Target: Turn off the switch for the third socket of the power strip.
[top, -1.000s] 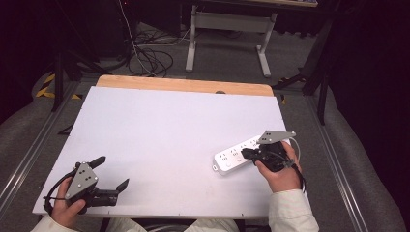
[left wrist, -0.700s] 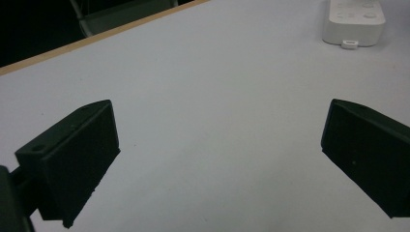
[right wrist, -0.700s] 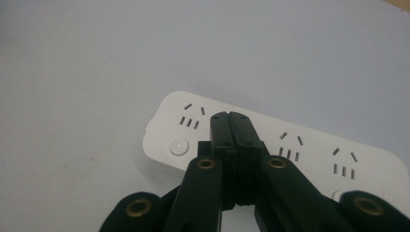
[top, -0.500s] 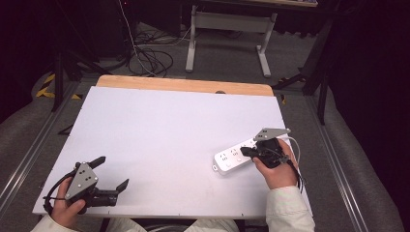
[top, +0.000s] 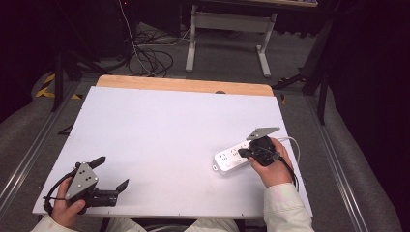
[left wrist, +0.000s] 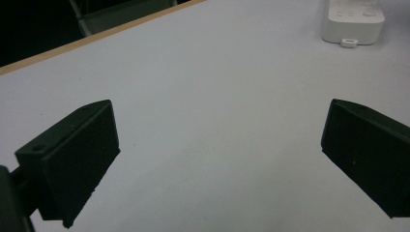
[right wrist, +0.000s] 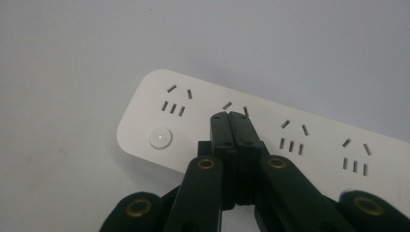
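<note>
Fingers pressed together on your right gripper (right wrist: 229, 116), nothing between them; the tips hang over the white power strip (right wrist: 270, 135), above its second socket group, mid-frame in the right gripper view. Contact or a small gap, I cannot tell. The round button (right wrist: 160, 137) sits left of the tips at the strip's near end.

Left gripper (top: 110, 173) fingers spread wide, empty, parked at the lower left of the high view on the white table (top: 169, 125), well apart from the strip.

The strip lies flat at the right of the high view (top: 231, 159), angled, its cord running off right under your hand.

Step in hand, as I read it: closed tips lining up to poke the button. Next move calls for sliding the tips left along the strip to the button, then pressing straight down. Keep the jaws shut so the tips act as one point, and don't shove the strip sideways.
</note>
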The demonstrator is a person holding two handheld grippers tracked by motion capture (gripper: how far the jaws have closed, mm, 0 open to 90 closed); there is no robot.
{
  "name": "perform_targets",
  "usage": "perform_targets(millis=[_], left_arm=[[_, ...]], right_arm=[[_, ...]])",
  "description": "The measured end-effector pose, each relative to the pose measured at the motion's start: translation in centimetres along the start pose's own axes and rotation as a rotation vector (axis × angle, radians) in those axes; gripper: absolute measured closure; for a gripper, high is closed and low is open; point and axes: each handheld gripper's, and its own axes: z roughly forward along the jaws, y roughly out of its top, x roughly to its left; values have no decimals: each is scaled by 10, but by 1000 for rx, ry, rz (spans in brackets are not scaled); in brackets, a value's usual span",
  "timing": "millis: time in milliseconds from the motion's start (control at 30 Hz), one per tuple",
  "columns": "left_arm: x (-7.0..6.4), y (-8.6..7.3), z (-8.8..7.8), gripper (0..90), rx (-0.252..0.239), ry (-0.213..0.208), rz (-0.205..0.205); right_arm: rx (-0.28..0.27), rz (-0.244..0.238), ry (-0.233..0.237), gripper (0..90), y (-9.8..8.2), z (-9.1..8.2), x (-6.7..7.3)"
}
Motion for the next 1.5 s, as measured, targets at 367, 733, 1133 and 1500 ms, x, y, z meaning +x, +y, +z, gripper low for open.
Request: perform_targets(millis=[367,733,1133,1500], left_arm=[[0,0,0,3,3,-9,0],[0,0,0,4,6,-14,2],[0,0,0,4,4,-16,5],[-1,0,1,4,9,-23,4]], right_arm=[[61,24,14,900,-2,13,-1],[95,38,19,900,-2,19,-2],[95,46,20,900,-4,21,-1],[98,67,24,900,-5,23,-3]])
